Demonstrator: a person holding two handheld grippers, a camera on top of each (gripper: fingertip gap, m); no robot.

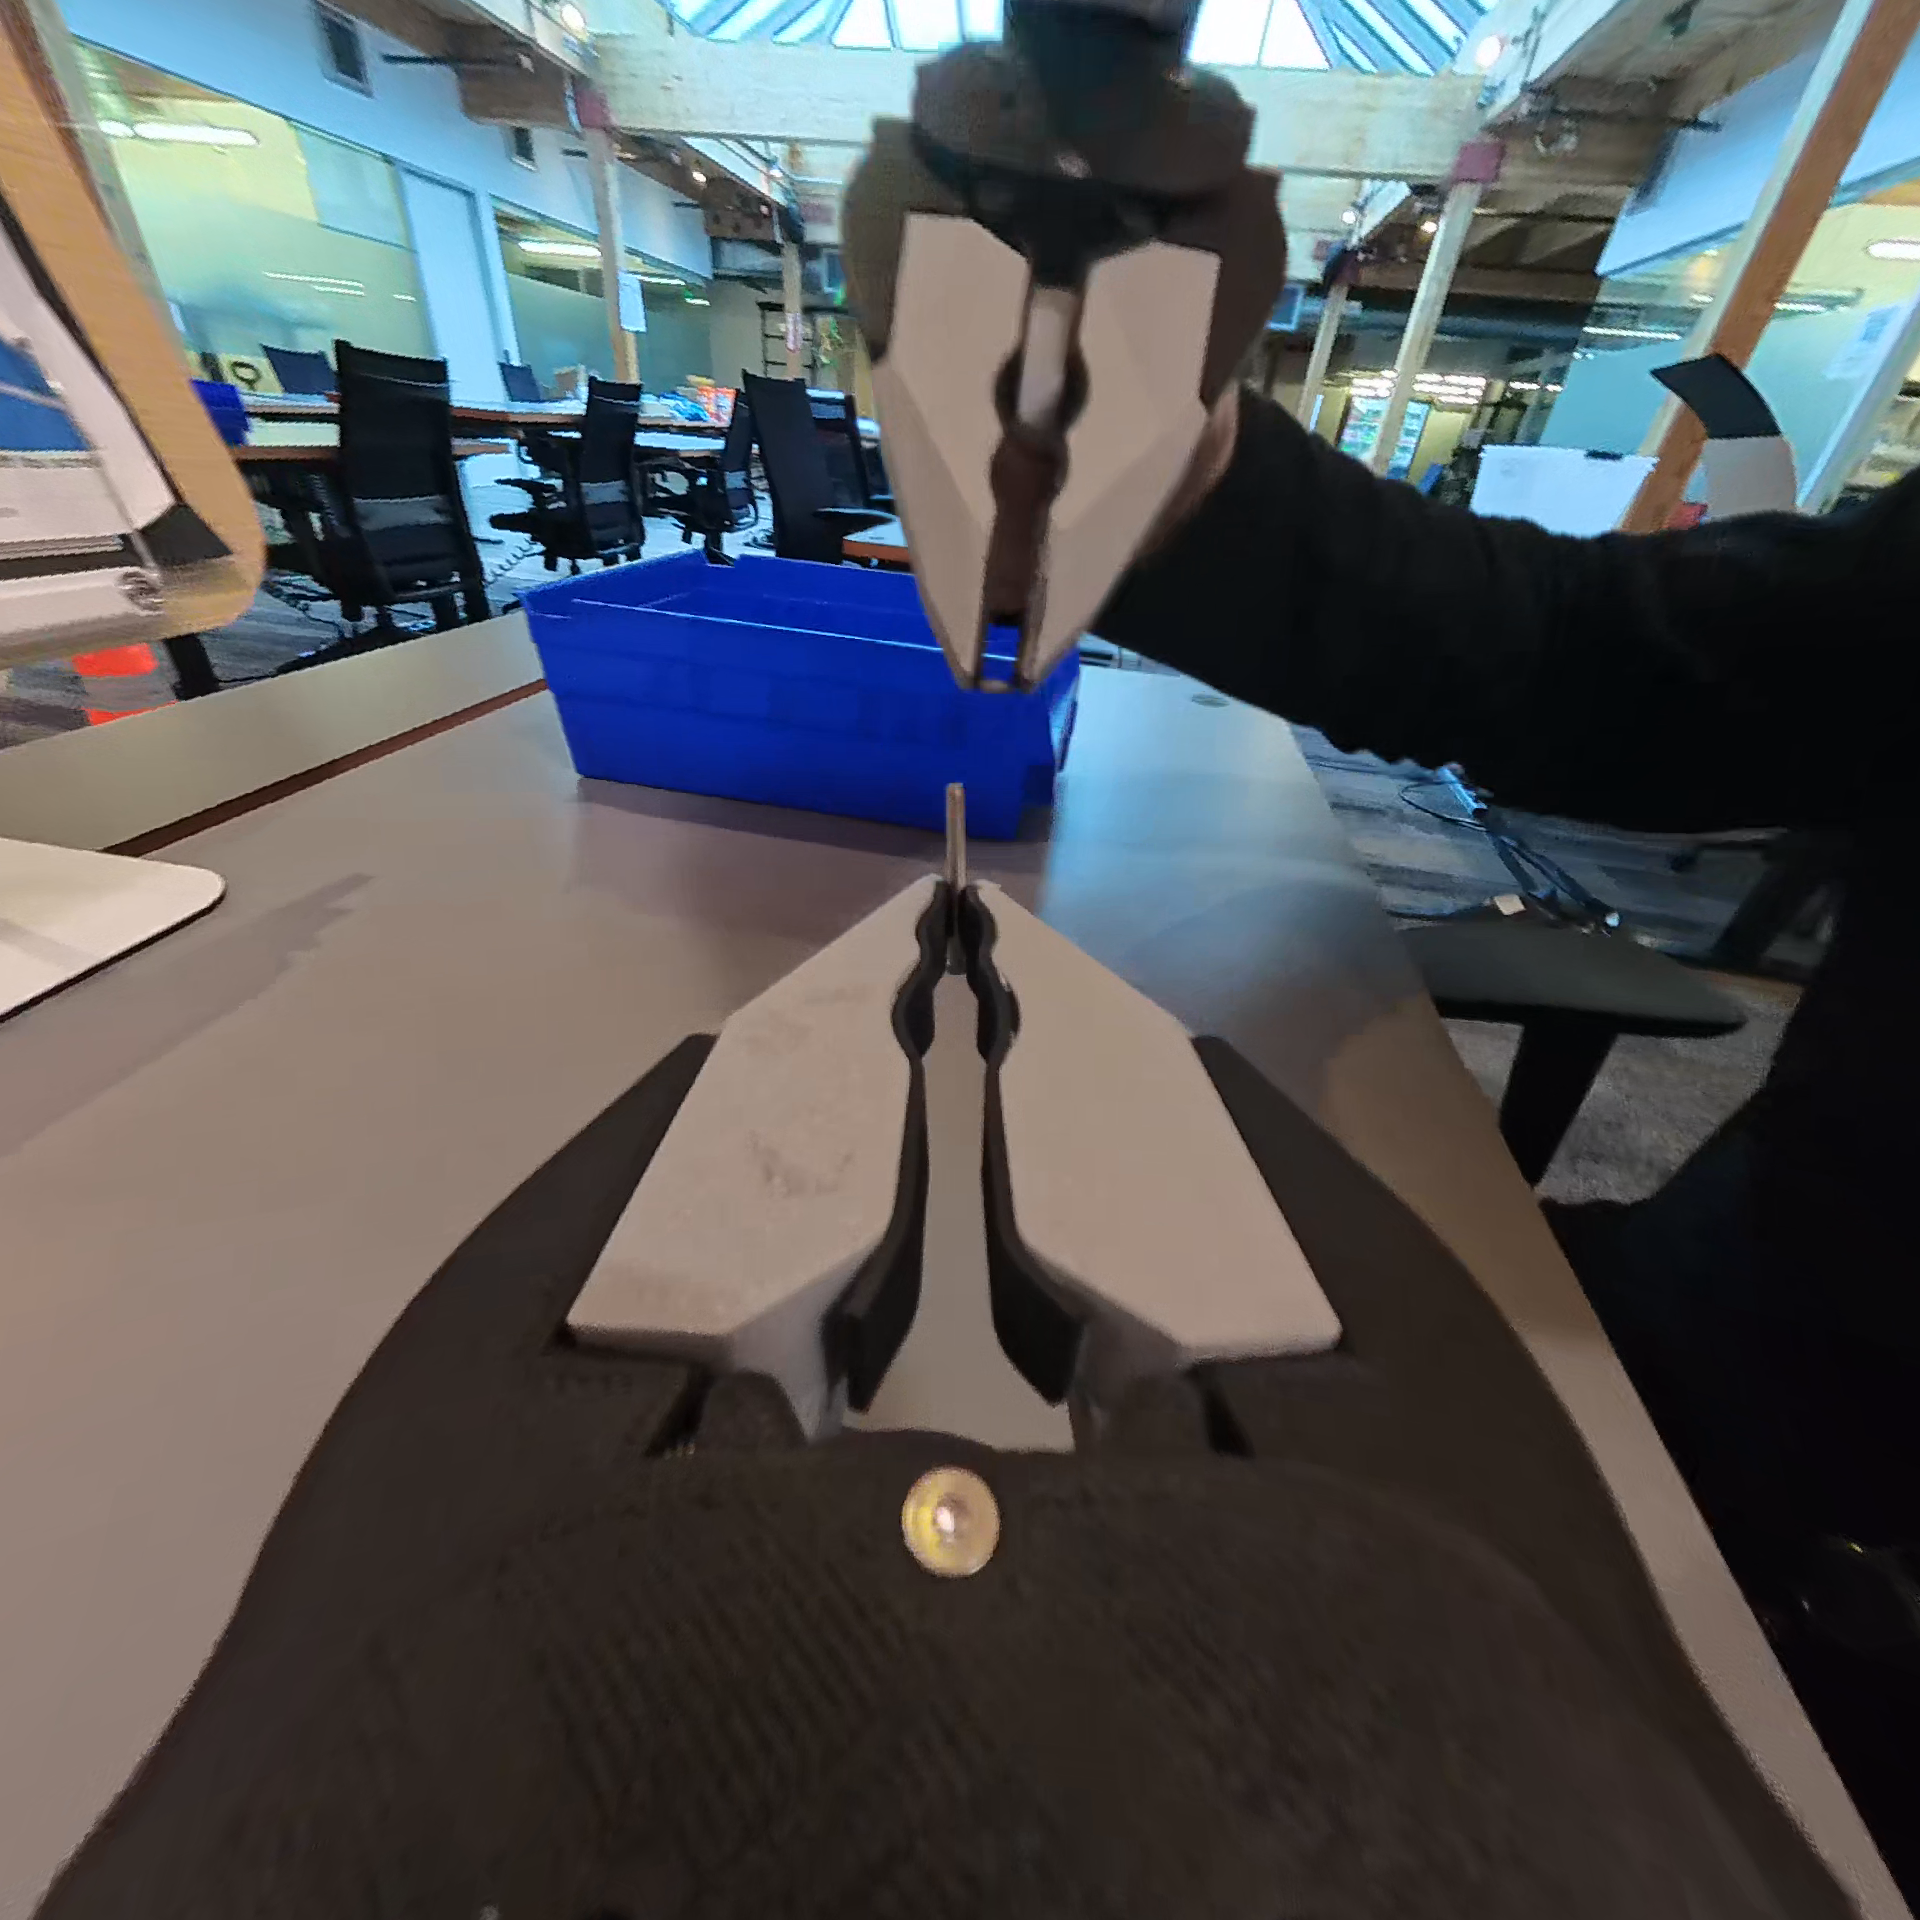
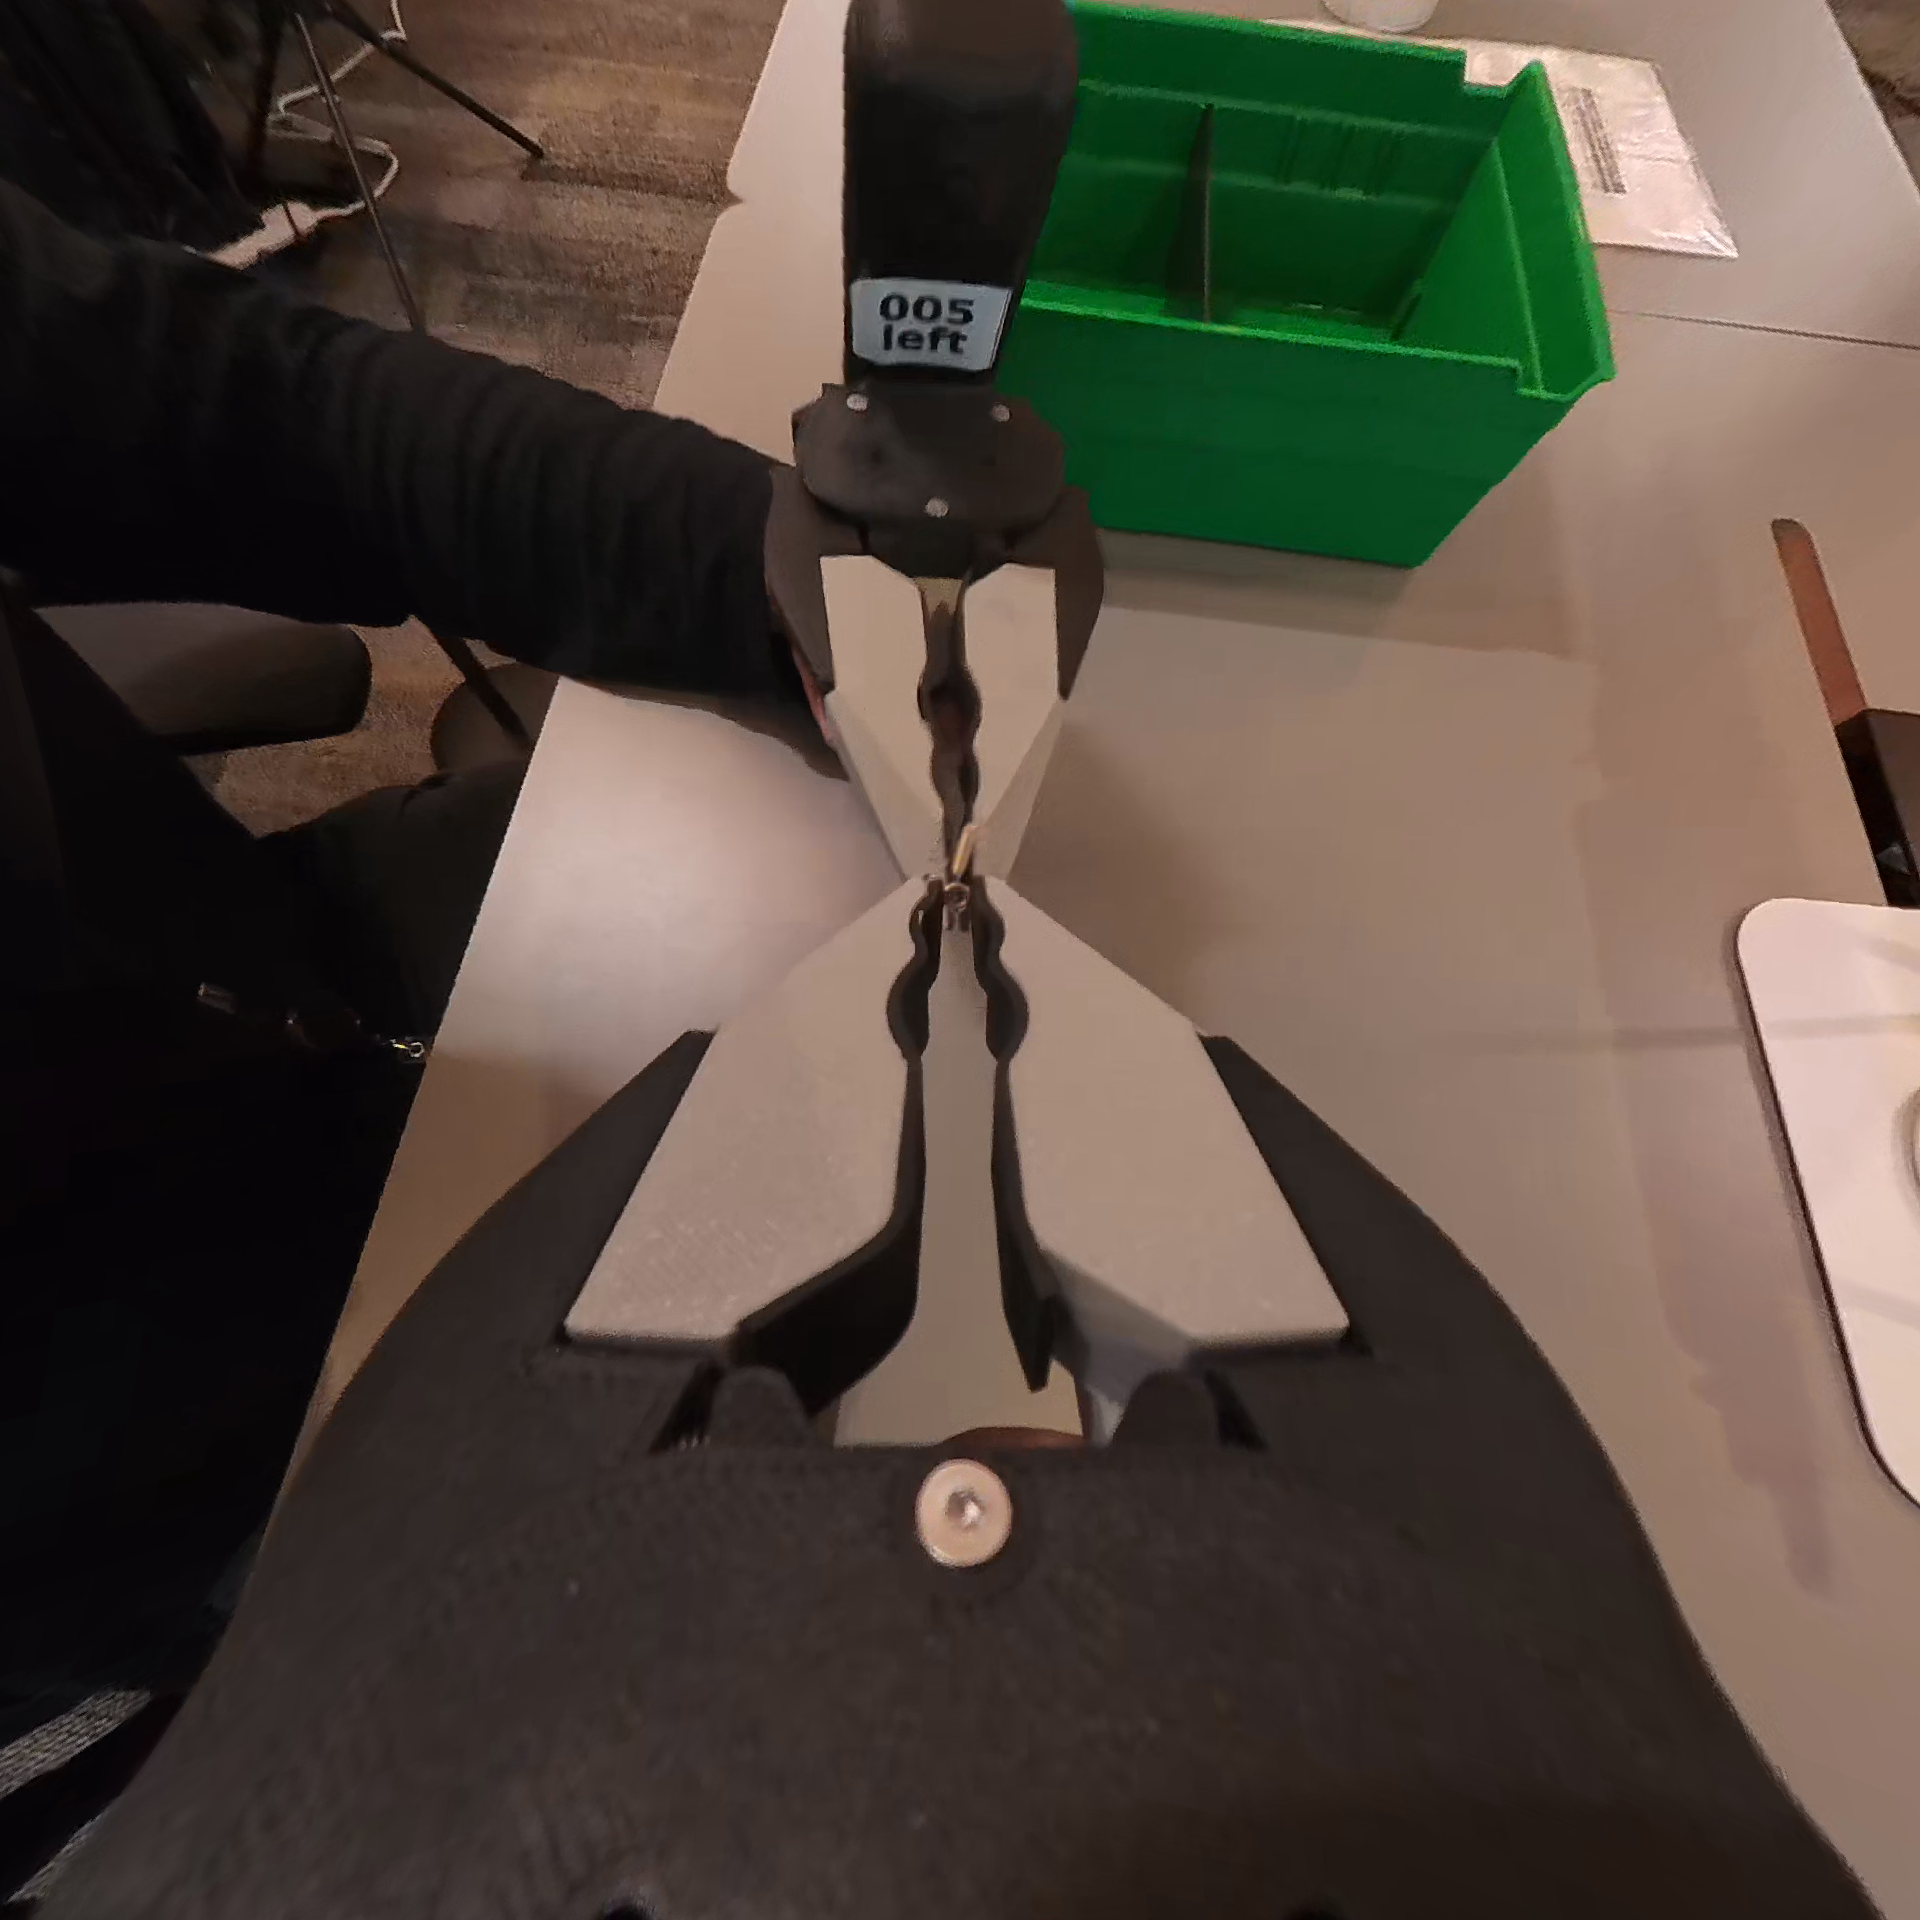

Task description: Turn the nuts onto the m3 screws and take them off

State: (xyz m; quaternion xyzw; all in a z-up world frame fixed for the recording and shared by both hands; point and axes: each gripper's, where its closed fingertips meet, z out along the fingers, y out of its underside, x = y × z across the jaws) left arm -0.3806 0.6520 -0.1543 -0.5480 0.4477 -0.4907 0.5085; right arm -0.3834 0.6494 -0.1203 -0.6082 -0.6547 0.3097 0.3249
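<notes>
My left gripper (image 1: 954,891) is shut on a thin metal M3 screw (image 1: 954,831) that sticks out forward from its tips. My right gripper (image 1: 997,675) comes down from above, its tips pinched on a small nut (image 1: 997,684), with a short gap to the screw's free end. In the right wrist view my right gripper (image 2: 951,894) is shut on the tiny nut (image 2: 948,891). The left gripper (image 2: 961,831) faces it tip to tip, and its screw (image 2: 966,844) points at the nut. Whether nut and screw touch is unclear there.
A blue bin (image 1: 790,686) stands on the grey table (image 1: 416,987) behind the screw. A green divided bin (image 2: 1299,343) stands beyond the left gripper. A white rounded pad (image 2: 1829,1091) lies at the right. A clear bag with paper (image 2: 1631,156) lies far right. Black sleeves hold both grippers. My two grippers' fingertips are within a few centimetres of each other.
</notes>
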